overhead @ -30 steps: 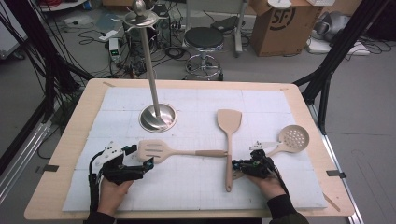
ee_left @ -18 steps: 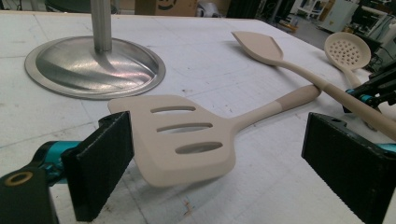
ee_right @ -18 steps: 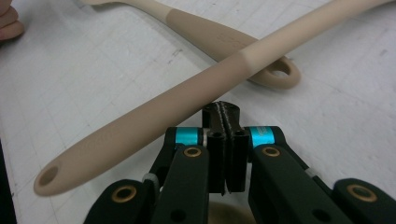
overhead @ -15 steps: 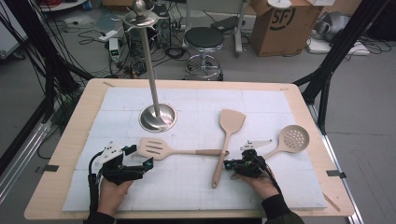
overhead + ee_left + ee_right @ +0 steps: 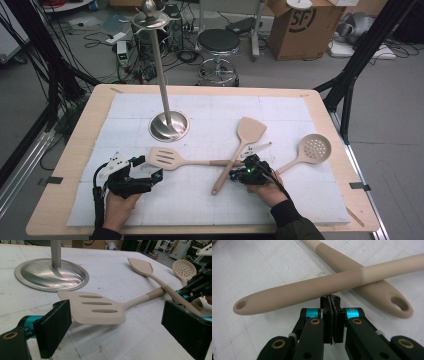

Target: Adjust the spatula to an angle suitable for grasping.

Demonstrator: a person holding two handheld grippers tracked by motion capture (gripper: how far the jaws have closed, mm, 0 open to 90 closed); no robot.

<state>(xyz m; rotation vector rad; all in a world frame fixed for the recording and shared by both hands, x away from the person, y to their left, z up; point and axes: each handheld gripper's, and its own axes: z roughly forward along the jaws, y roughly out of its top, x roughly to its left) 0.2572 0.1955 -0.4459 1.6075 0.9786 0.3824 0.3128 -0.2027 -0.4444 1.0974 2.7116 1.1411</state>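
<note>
Solid spatula (image 5: pixel 240 150) handle crossing slotted spatula (image 5: pixel 172 159)

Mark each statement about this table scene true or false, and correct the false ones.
1. The left gripper has its jaws wide apart, with the slotted spatula lying ahead of them. True.
2. The right gripper has its jaws wide open. False: they are shut together, pressed against the handle of the plain spatula.
3. The plain spatula's handle lies across the slotted spatula's handle. True.
4. The round skimmer hangs on the metal stand. False: it lies on the white mat.
5. The stand's base sits at the table's right edge. False: it stands left of the middle, behind the slotted spatula.
</note>
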